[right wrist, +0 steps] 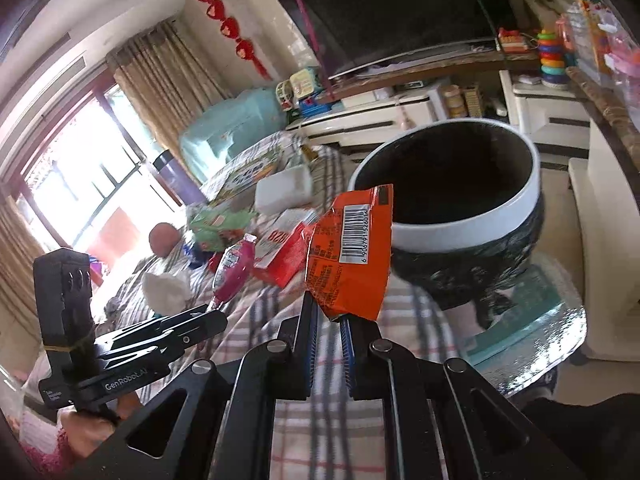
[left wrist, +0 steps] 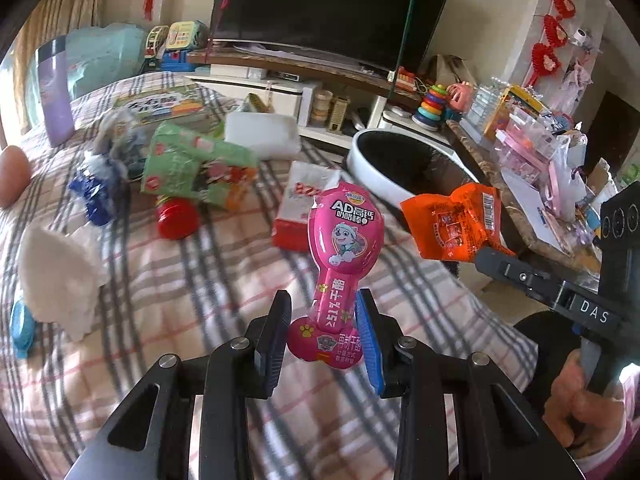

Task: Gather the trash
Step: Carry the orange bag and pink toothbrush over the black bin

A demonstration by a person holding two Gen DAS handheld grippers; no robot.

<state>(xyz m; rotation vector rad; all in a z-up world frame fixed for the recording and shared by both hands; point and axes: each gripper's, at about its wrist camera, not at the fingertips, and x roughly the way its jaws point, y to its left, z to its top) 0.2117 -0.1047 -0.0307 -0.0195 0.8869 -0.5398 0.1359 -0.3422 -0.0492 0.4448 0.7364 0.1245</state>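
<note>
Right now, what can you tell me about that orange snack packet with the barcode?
The orange snack packet is a crinkled glossy foil pouch with a white barcode label and small dark print. The right gripper pinches its lower edge, holding it upright in the air in front of the white-rimmed bin with its dark liner.

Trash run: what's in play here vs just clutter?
In play: pink wrapper in left gripper; orange packet in right gripper; bin; green wrapper; red box.

Clutter: TV; ring stacker; purple flask.
</note>
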